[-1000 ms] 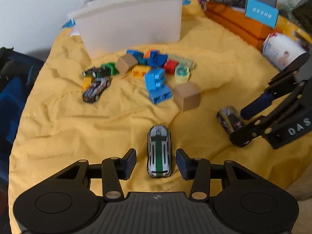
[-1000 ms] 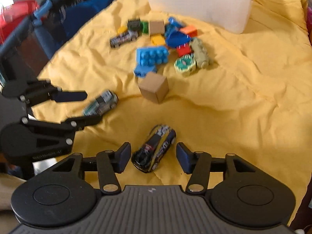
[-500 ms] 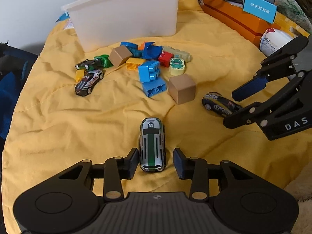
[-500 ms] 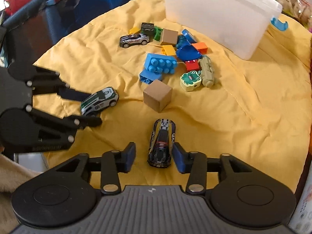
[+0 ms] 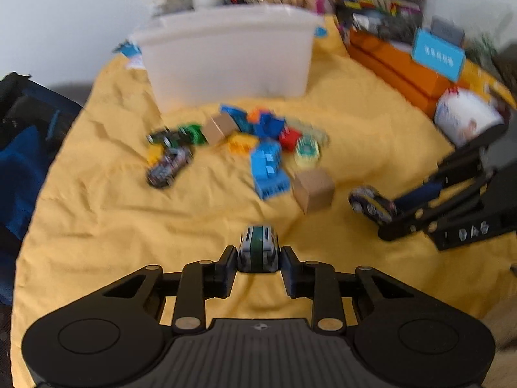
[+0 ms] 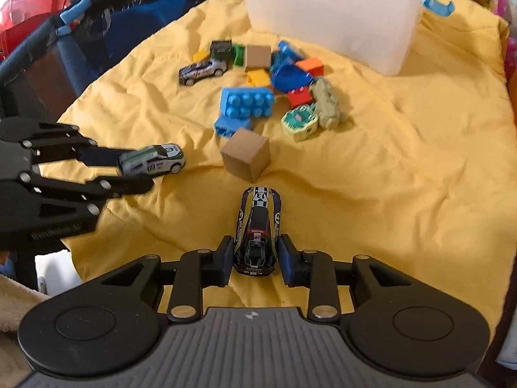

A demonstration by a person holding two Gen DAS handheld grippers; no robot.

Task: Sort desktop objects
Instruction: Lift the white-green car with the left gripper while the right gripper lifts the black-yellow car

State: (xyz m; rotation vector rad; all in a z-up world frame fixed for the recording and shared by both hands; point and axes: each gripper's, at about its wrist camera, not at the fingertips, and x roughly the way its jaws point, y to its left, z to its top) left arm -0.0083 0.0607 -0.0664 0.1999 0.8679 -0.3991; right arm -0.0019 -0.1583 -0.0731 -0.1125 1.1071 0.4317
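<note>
My left gripper [image 5: 258,263] is shut on a silver toy car with a green stripe [image 5: 258,247]; the car also shows in the right wrist view [image 6: 152,163], lifted slightly off the yellow cloth [image 5: 113,226]. My right gripper [image 6: 255,255] is shut on a black and yellow toy car [image 6: 257,229], seen from the left wrist view at the right [image 5: 371,205]. A pile of blocks [image 6: 248,103] and a grey toy car [image 6: 202,70] lie beyond, in front of a white plastic bin [image 6: 329,16].
A cardboard cube [image 6: 247,153] sits just ahead of the right gripper. Orange boxes [image 5: 397,71] and a white packet [image 5: 465,119] line the right side. A dark blue bag [image 6: 106,26] lies off the cloth's left edge.
Both grippers closed onto their cars. The left gripper tilted up with the silver car; the view is blurred by motion.
</note>
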